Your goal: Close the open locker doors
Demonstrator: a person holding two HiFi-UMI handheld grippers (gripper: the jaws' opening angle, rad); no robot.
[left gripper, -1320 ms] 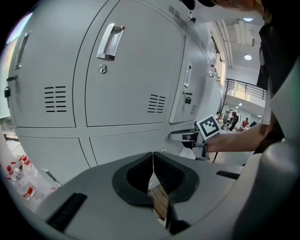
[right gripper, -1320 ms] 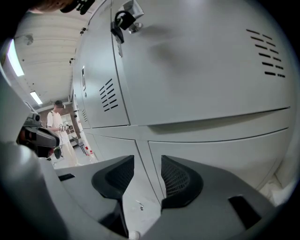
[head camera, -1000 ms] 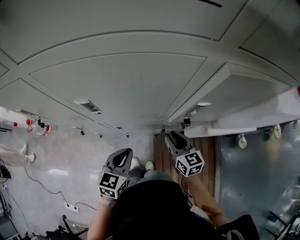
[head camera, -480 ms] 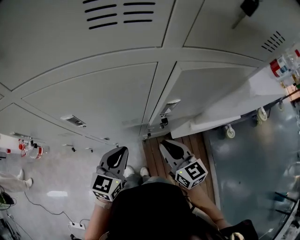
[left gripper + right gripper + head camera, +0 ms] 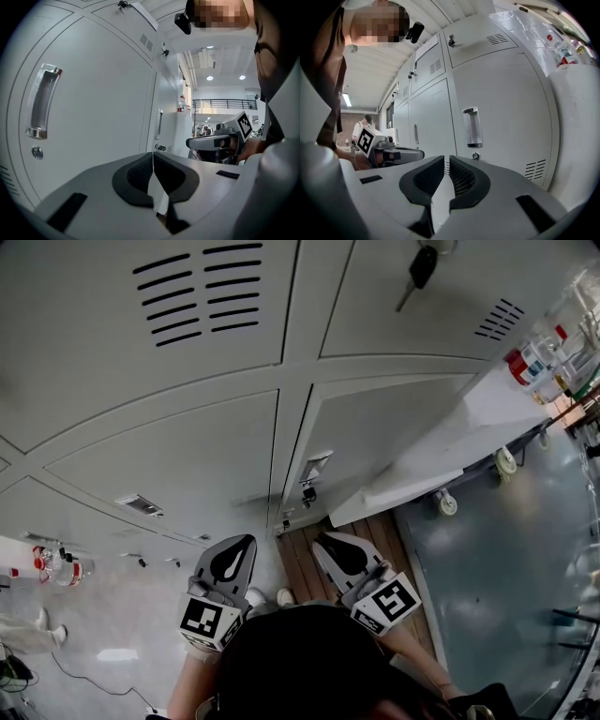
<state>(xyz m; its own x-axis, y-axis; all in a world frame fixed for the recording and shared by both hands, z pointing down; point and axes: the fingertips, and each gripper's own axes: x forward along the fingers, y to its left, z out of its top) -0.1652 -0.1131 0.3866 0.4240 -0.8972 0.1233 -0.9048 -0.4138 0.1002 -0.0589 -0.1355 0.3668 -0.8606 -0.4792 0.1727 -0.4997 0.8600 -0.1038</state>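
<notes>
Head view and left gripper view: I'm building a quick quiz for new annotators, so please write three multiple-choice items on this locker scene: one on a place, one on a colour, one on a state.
1. Where does the black key hang?
A. At the upper right locker door
B. In a red bucket
C. On a wall hook

2. What colour are the metal locker doors?
A. Red
B. Light grey
C. Dark blue

3. How do the jaws of the left gripper stand?
A. Wide apart
B. Clamped on a cloth
C. Together, with nothing between them

Answers:
1 A: the head view shows the key dangling in front of the top right door.
2 B: every view shows pale grey panels.
3 C: the left gripper view shows the tips touching and empty.
</notes>
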